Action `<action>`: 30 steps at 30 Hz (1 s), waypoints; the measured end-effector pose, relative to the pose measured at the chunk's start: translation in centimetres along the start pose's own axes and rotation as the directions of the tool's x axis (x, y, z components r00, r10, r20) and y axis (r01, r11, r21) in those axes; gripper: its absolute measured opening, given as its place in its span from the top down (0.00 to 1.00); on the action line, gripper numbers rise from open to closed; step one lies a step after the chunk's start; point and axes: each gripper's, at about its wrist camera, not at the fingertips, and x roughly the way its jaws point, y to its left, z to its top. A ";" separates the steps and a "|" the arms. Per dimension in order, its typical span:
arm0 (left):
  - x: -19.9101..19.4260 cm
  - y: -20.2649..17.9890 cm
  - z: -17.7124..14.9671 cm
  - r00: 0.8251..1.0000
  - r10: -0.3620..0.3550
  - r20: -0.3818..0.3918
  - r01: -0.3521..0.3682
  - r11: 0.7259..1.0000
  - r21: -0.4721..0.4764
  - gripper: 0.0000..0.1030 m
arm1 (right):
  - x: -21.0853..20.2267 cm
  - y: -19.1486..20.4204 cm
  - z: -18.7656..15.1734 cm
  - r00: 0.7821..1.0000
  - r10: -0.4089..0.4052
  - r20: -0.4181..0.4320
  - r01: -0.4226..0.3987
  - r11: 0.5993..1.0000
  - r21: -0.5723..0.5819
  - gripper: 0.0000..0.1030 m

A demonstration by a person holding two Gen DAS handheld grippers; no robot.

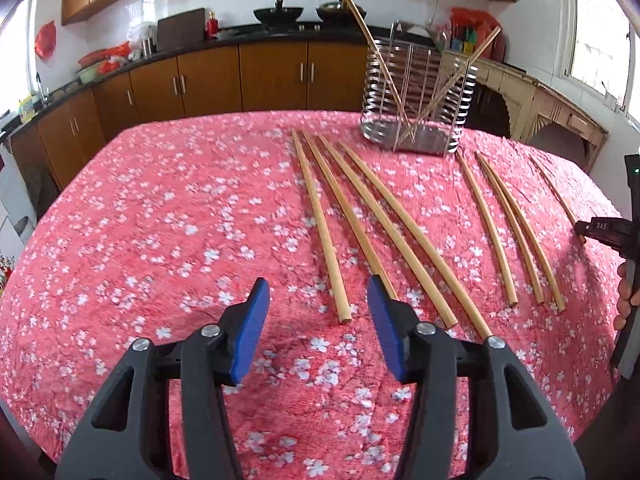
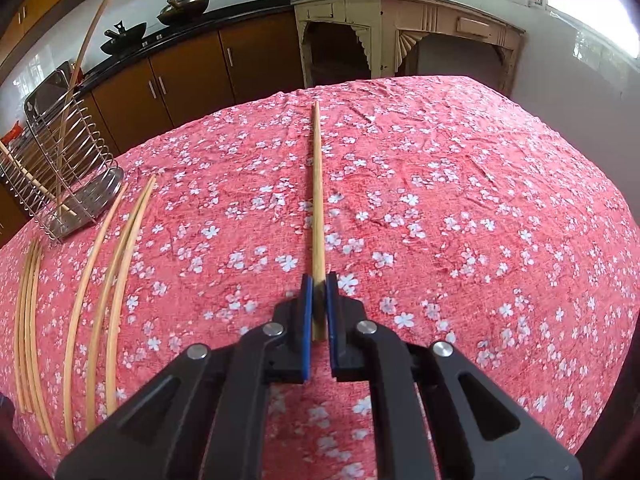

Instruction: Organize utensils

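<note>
The right gripper (image 2: 317, 286), angled down over the floral tablecloth (image 2: 460, 200), is clamped on one chopstick (image 2: 317, 200) running up mid-frame. The left gripper (image 1: 318, 300) tilts down with jaws apart and empty; four loose chopsticks (image 1: 360, 220) lie just ahead, the wire holder (image 1: 418, 108) upper right.

Left wrist view: rides low over the red flowered tablecloth (image 1: 180, 220), faces the kitchen cabinets. Right wrist view: equally near the cloth, angled down, faces the cream sideboard (image 2: 400, 28) and window. Shared by both: wire rack (image 1: 420, 96), loose chopsticks (image 1: 492, 236), stove pans.
</note>
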 end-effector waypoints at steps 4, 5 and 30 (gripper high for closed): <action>0.9 -0.3 -0.1 0.999 0.008 -0.038 -0.008 1.000 0.004 0.62 | 0.0 0.0 0.0 1.000 0.001 0.000 -0.001 1.000 0.002 0.92; 1.0 -0.4 -0.1 0.999 0.011 -0.048 -0.011 1.000 0.003 0.63 | 0.0 0.0 0.0 1.000 0.001 0.000 -0.001 1.000 0.002 0.92; 4.3 6.7 3.5 0.985 0.094 -0.145 -0.097 0.995 -0.008 0.94 | -0.1 -0.3 -0.2 1.000 0.026 0.001 -0.026 0.999 0.025 0.92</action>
